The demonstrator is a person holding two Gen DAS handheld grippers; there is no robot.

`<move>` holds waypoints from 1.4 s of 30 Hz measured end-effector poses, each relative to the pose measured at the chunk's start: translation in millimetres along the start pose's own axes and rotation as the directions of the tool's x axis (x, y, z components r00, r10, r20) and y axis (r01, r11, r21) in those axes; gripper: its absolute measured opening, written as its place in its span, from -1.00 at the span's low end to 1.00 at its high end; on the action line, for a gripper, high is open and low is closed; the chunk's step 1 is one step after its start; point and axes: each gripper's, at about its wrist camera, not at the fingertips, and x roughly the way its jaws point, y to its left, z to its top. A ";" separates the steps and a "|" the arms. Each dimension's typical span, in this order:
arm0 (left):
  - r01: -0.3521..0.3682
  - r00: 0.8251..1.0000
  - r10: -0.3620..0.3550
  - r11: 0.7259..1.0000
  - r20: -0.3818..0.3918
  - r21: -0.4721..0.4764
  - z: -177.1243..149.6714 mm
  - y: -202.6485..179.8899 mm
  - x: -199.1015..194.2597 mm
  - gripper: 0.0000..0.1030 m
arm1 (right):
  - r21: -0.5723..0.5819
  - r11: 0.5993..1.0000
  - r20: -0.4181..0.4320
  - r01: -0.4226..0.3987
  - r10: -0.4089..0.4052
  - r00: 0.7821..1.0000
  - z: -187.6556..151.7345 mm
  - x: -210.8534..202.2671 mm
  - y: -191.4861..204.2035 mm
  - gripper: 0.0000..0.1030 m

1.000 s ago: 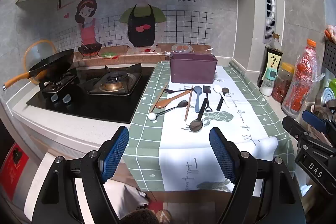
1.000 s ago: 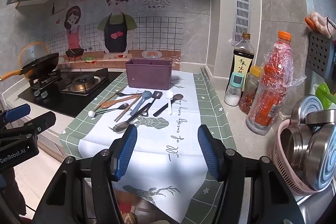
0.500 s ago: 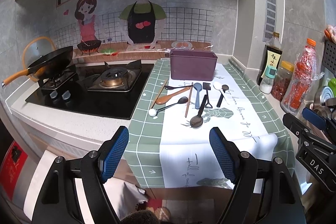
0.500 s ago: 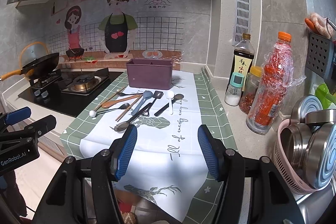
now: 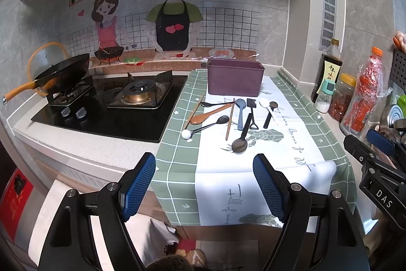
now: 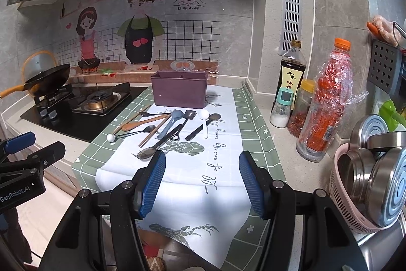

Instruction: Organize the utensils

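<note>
At nine o'clock sits the stove [image 5: 134, 103]. My left gripper [image 5: 204, 186] hangs with jaws wide apart, holding nothing. At twelve o'clock the utensils [image 5: 228, 118] lie scattered on the cloth [image 5: 291, 144], just before the purple box [image 5: 234, 79]. My right gripper [image 6: 201, 183] gapes empty too. Bottles [image 6: 327, 103] stand at two o'clock.

Both wrist views face the counter [image 5: 291, 144] — side by side.
</note>
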 end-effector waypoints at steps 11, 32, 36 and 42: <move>0.001 1.000 -0.001 1.000 -0.009 -0.006 -5.9 6.8 0.2 0.54 | 0.000 1.000 -0.004 -0.001 0.001 1.000 0.6 -0.4 2.6 0.11; 0.000 1.000 0.000 1.000 -0.027 -0.004 -4.4 7.0 5.4 0.54 | 0.000 1.000 -0.011 -0.001 0.001 1.000 -0.3 2.3 2.7 0.11; -0.001 0.999 0.001 1.000 -0.049 -0.002 -0.8 5.2 13.7 0.54 | 0.002 1.000 -0.024 0.001 -0.001 1.000 -3.7 9.7 2.2 0.11; 0.012 0.997 -0.013 1.000 -0.080 -0.023 9.7 8.0 33.1 0.54 | -0.005 1.000 -0.045 0.008 -0.008 0.999 0.4 20.8 2.5 0.11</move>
